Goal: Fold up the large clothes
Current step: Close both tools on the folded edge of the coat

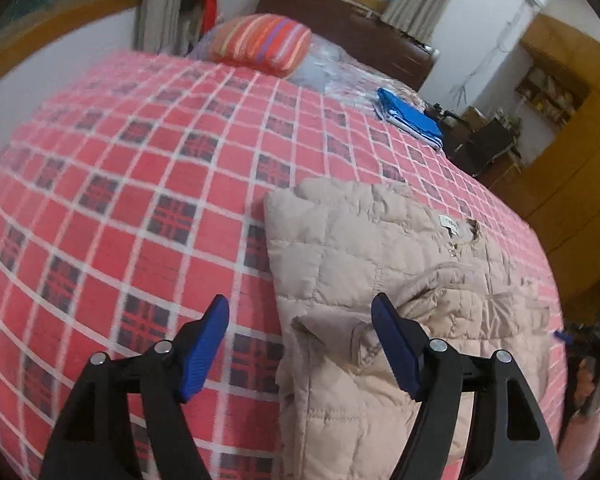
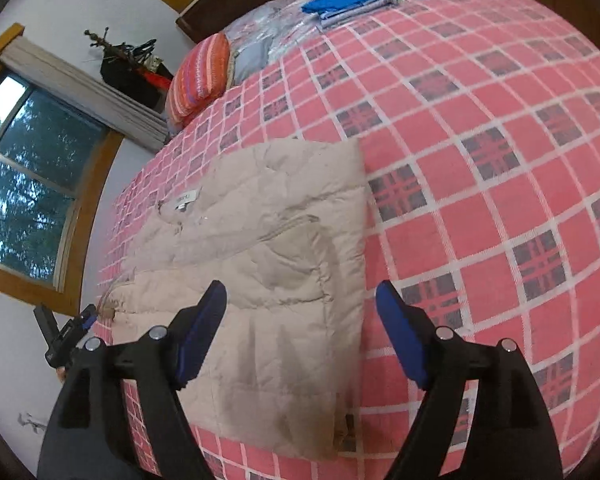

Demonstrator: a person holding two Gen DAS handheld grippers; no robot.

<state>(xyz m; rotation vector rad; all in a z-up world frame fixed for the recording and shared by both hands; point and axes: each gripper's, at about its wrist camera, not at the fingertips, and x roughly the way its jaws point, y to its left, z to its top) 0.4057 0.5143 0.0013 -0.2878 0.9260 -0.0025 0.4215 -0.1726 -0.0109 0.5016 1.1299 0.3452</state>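
Left gripper spread, empty; right gripper likewise. Beige quilted jacket lies beneath both. Near hem best pinched through all layers, lifted evenly.

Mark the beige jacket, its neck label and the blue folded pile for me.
beige jacket (image 2: 260,264): right wrist view, quilted middle.
neck label (image 2: 185,199): right wrist view, white tag.
blue folded pile (image 1: 410,115): left wrist view, top layer.
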